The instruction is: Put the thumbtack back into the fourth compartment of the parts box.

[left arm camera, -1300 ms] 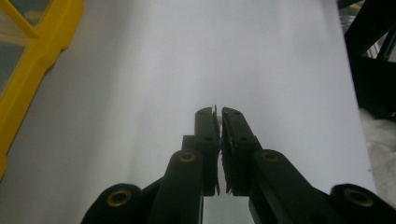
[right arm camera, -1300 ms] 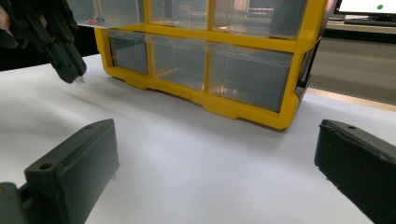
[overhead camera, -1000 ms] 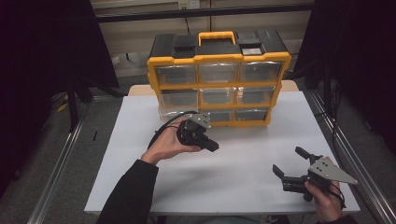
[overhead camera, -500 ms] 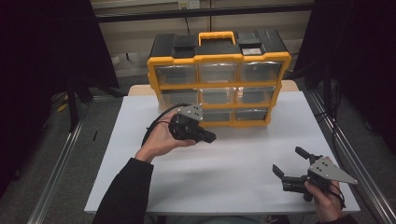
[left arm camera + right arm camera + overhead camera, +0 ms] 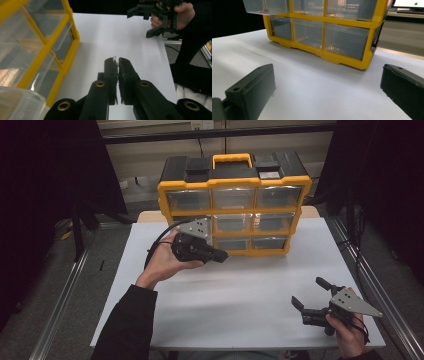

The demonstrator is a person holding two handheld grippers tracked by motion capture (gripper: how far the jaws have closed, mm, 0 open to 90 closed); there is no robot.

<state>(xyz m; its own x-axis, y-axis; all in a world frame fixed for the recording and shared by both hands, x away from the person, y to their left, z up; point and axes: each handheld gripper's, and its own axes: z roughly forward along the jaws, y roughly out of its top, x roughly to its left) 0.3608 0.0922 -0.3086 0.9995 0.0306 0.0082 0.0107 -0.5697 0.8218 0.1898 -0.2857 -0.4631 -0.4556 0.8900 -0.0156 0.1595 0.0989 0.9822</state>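
Observation:
A yellow drawer cabinet (image 5: 234, 182) with clear drawers stands at the back of the white table (image 5: 250, 295). My left gripper (image 5: 220, 255) hovers just in front of its lower left drawers, with its jaws pointing right. In the left gripper view the left gripper (image 5: 117, 60) is shut on a tiny pale object (image 5: 115, 62) that peeks out at the tips. One clear drawer (image 5: 265, 7) on the cabinet's left side sticks out a little. My right gripper (image 5: 307, 292) rests open near the table's front right corner, with nothing between its jaws.
The cabinet (image 5: 367, 55) takes up the back middle of the table. Metal rails (image 5: 365, 270) run along both sides of the table. The right gripper (image 5: 138, 23) appears far off in the left gripper view, across bare white tabletop.
My left gripper has moved away from the person and closer to the cabinet's lower left drawers, staying shut. The right gripper has not moved.

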